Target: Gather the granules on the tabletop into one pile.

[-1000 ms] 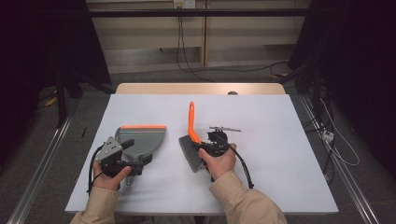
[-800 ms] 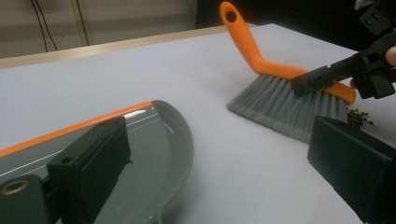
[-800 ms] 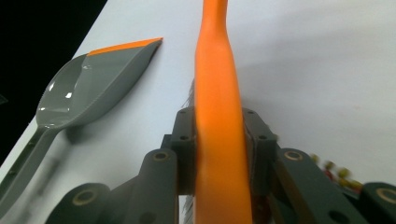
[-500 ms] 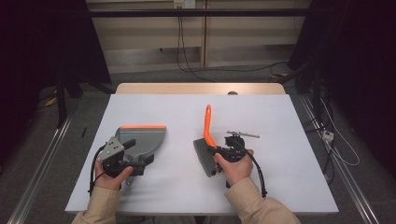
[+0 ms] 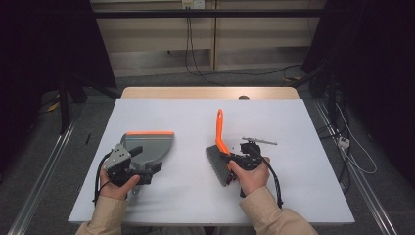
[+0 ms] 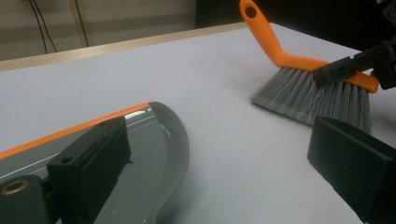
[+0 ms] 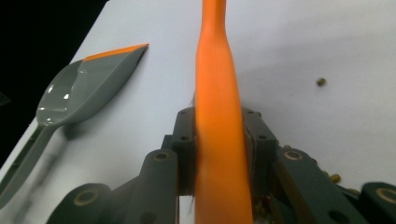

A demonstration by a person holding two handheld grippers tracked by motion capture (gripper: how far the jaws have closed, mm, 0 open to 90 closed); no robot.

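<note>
A hand brush [image 5: 219, 128] with an orange handle and grey bristles stands right of the table's middle, bristles toward me. My right gripper [image 5: 226, 155] is shut on its handle; in the right gripper view the orange handle [image 7: 217, 107] runs up between the pads of my right gripper [image 7: 218, 140]. A grey dustpan [image 5: 148, 145] with an orange lip lies at the left. My left gripper [image 5: 147, 160] is at its near end. In the left gripper view my left gripper [image 6: 219, 158] stands open, one jaw over the dustpan [image 6: 154, 140], facing the brush [image 6: 303, 93].
The white tabletop [image 5: 195, 117] has a wooden strip [image 5: 210, 93] along its far edge. A few small brown pellets [image 7: 320, 81] lie on the table near the right gripper. Cables [image 5: 195, 54] trail on the floor beyond, and metal rails [image 5: 44, 171] flank the table.
My right gripper has carried the brush to the right, away from the dustpan. The left hand and the dustpan have stayed put.
</note>
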